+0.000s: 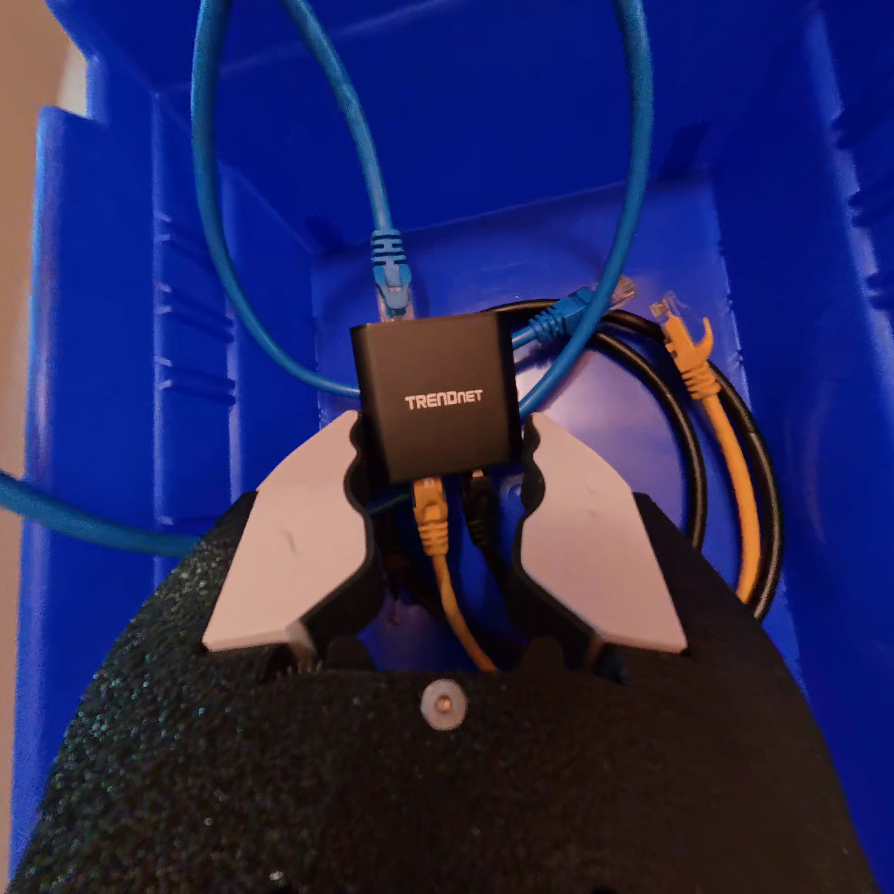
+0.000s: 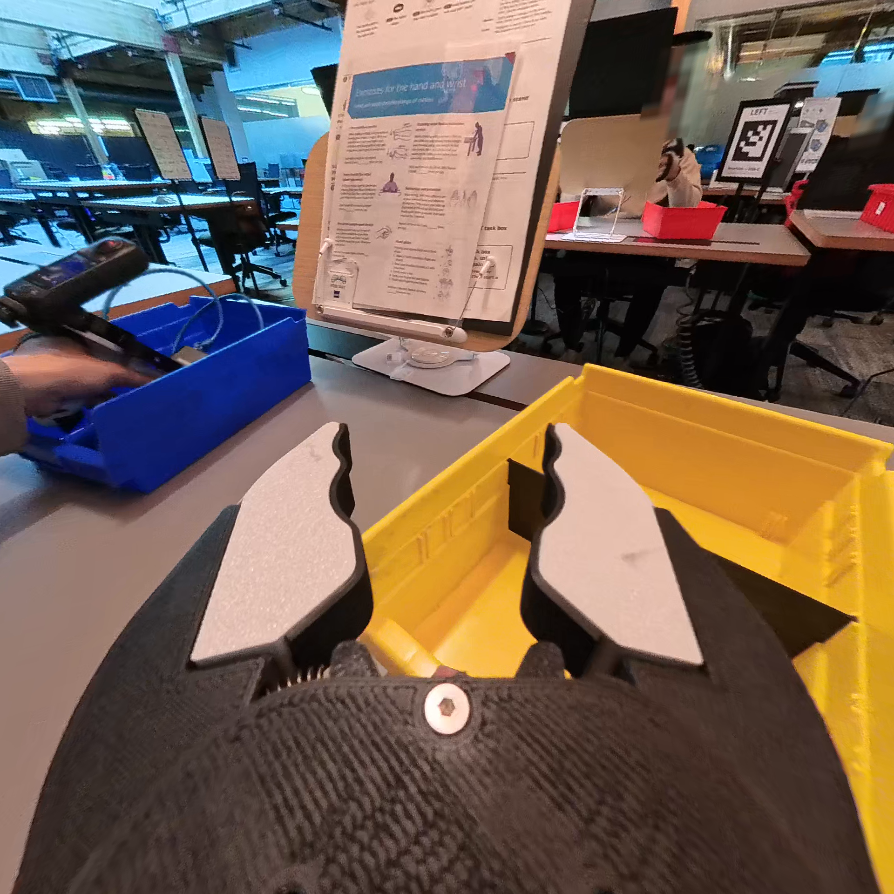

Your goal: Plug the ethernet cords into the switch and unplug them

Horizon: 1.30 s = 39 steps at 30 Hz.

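Observation:
In the left wrist view my left gripper [image 1: 442, 435] is inside a blue bin [image 1: 121, 338], shut on a small black switch [image 1: 435, 387], one finger on each side. An orange ethernet cord [image 1: 430, 517] and a black cord [image 1: 479, 513] are plugged into the switch's near side. A blue cord's plug [image 1: 389, 271] meets its far side. A second blue plug [image 1: 561, 314] and a loose orange plug [image 1: 687, 348] lie on the bin floor to the right. My right gripper [image 2: 445, 464] is open and empty above a yellow bin [image 2: 725, 435].
In the right wrist view the blue bin [image 2: 193, 411] stands at the left on a grey table [image 2: 145, 532], with a hand [image 2: 63, 377] holding the left gripper [image 2: 96, 309] in it. A document stand [image 2: 425, 193] stands behind. Red bins [image 2: 682, 217] sit on far tables. The gap from one gripper's tips to the other's is roughly 50 centimeters. From my left tips it is roughly 6 centimeters to the loose orange plug [image 1: 687, 348]; from my right, 40 centimeters.

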Available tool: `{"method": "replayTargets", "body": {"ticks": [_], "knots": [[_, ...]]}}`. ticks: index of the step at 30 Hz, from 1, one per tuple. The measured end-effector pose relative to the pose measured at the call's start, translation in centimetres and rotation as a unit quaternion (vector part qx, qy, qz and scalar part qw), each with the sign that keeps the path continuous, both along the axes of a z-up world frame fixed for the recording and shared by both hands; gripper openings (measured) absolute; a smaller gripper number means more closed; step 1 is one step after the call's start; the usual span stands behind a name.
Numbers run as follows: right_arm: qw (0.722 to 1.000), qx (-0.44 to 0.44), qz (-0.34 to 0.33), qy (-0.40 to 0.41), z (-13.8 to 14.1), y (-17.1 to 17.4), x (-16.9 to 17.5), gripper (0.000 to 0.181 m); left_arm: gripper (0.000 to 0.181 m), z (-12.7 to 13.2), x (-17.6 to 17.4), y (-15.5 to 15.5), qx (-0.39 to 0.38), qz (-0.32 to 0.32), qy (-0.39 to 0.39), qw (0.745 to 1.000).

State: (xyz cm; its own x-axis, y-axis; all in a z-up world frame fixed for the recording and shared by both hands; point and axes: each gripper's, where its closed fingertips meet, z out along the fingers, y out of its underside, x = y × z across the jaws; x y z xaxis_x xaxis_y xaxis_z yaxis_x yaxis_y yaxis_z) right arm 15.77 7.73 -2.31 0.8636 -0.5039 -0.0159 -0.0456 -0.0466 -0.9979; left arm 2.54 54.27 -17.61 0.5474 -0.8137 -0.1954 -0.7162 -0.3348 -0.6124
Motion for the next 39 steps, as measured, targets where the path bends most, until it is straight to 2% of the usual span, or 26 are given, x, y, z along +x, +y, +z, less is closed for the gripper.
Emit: {"method": "replayTargets", "body": {"ticks": [2,5,7,10,13,18,19,21,23,27,29,31,34,39], "knots": [[1.000,-0.003,0.011,0.001,-0.1,0.5,-0.4,0.075,0.061,1.2,0.0,-0.5,0.008,-0.016,-0.009,1.000],[1.000,-0.012,0.024,-0.002,-0.2,1.2,-1.0,0.075,0.060,4.6,0.1,-1.5,0.039,-0.057,-0.027,0.997],[0.999,-0.018,0.032,-0.007,-0.2,1.6,-1.5,0.075,0.060,8.1,0.0,-2.6,0.074,-0.088,-0.044,0.992],[0.999,-0.008,0.053,-0.005,0.3,2.4,-2.5,0.074,0.060,14.6,-0.3,-5.3,0.139,-0.144,-0.076,0.977],[0.996,0.022,0.088,0.005,1.4,3.4,-4.1,0.074,0.060,21.7,-1.0,-9.3,0.215,-0.206,-0.109,0.948],[0.989,0.044,0.143,-0.008,3.3,5.0,-7.4,0.078,0.060,33.4,-3.4,-18.2,0.289,-0.297,-0.229,0.881],[0.987,0.044,0.155,-0.012,3.6,5.1,-8.0,0.079,0.060,35.0,-3.9,-20.1,0.293,-0.320,-0.246,0.867],[0.983,0.051,0.178,-0.015,4.4,5.2,-9.2,0.081,0.060,36.7,-4.5,-23.5,0.279,-0.368,-0.259,0.848],[0.979,0.072,0.191,-0.014,5.6,4.8,-9.9,0.082,0.060,36.5,-4.6,-25.9,0.259,-0.416,-0.249,0.835],[0.976,0.115,0.184,-0.031,8.5,3.0,-10.5,0.077,0.060,33.7,-4.5,-30.1,0.190,-0.486,-0.257,0.813],[0.974,0.122,0.187,-0.041,9.4,2.3,-10.9,0.072,0.060,31.3,-4.5,-32.0,0.165,-0.515,-0.237,0.807],[0.968,0.131,0.212,-0.033,9.9,2.1,-12.0,0.065,0.060,28.0,-3.9,-32.6,0.165,-0.526,-0.203,0.809],[0.956,0.121,0.264,0.035,8.5,3.5,-13.4,0.058,0.060,22.5,-2.5,-32.6,0.142,-0.538,-0.185,0.810],[0.928,0.102,0.301,0.193,2.9,8.5,-14.0,0.062,0.060,14.9,-2.0,-32.8,0.110,-0.577,-0.184,0.788]]}}
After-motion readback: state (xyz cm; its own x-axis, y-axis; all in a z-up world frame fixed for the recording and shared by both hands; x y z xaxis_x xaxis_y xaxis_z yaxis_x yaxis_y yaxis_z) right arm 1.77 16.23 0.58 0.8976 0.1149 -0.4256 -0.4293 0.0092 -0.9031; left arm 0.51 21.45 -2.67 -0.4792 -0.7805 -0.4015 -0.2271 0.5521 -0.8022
